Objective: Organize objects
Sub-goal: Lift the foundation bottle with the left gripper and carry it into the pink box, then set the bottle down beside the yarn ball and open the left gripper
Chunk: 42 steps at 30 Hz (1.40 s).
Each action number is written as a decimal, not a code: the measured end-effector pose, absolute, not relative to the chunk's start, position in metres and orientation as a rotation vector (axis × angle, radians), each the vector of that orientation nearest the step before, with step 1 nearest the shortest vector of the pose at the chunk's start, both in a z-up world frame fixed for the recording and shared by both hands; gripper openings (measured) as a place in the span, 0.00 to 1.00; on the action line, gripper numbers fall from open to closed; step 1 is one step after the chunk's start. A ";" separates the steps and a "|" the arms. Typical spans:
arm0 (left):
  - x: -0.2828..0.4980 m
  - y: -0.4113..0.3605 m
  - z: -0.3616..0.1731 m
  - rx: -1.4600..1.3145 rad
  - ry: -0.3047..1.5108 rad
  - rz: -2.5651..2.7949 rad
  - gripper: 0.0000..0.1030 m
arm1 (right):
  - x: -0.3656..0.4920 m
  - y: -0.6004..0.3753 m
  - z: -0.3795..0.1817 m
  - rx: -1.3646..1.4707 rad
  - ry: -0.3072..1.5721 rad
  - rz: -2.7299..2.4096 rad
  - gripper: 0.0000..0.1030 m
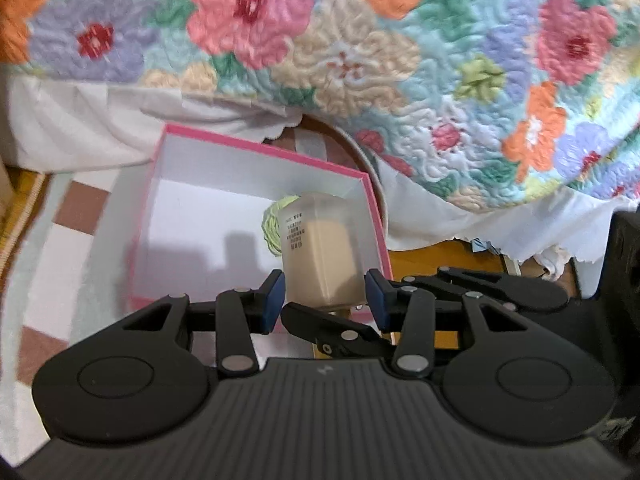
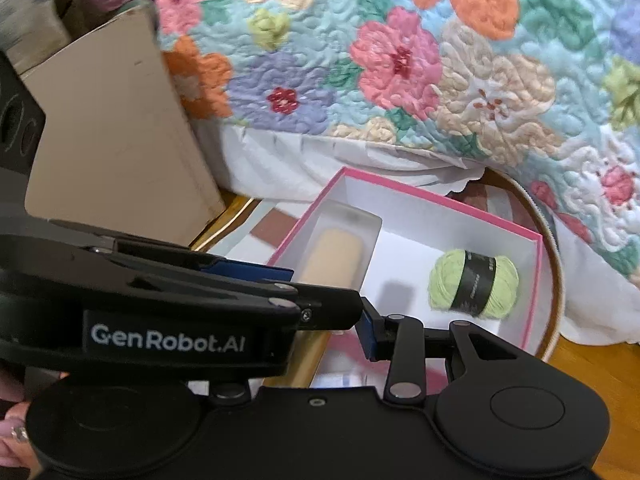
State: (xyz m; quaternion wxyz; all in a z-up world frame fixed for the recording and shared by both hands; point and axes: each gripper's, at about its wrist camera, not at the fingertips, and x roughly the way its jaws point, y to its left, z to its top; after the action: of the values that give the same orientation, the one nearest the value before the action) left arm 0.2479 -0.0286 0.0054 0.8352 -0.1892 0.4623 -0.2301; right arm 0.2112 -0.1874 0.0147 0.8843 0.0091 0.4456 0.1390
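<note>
Left claw (image 1: 326, 296) is only partly open, both blue pads pressed on the frosted bottle (image 1: 320, 248) w/ beige stuff inside. It's gripped low near the base, prob so the bottle hangs clear over a corner of the pink-rimmed box (image 1: 256, 152), right by the green yarn ball (image 2: 472, 282). Right claw (image 2: 340, 334) crosses just under the left one, maybe steadying it, but one finger's hidden so can't tell its state tbh. Box sits on a round tray (image 2: 556, 280) next to the floral quilt (image 1: 440, 80).
</note>
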 end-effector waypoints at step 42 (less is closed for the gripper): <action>0.411 -0.088 -0.163 -0.382 1.257 -0.371 0.24 | 0.340 -0.251 -0.154 0.071 1.182 0.219 0.40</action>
State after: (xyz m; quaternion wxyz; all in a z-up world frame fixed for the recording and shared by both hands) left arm 0.4105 -0.0876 -0.1633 0.7759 -0.1764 0.5809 -0.1714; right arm 0.3397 -0.2509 -0.1536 0.8243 0.0334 0.5558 0.1028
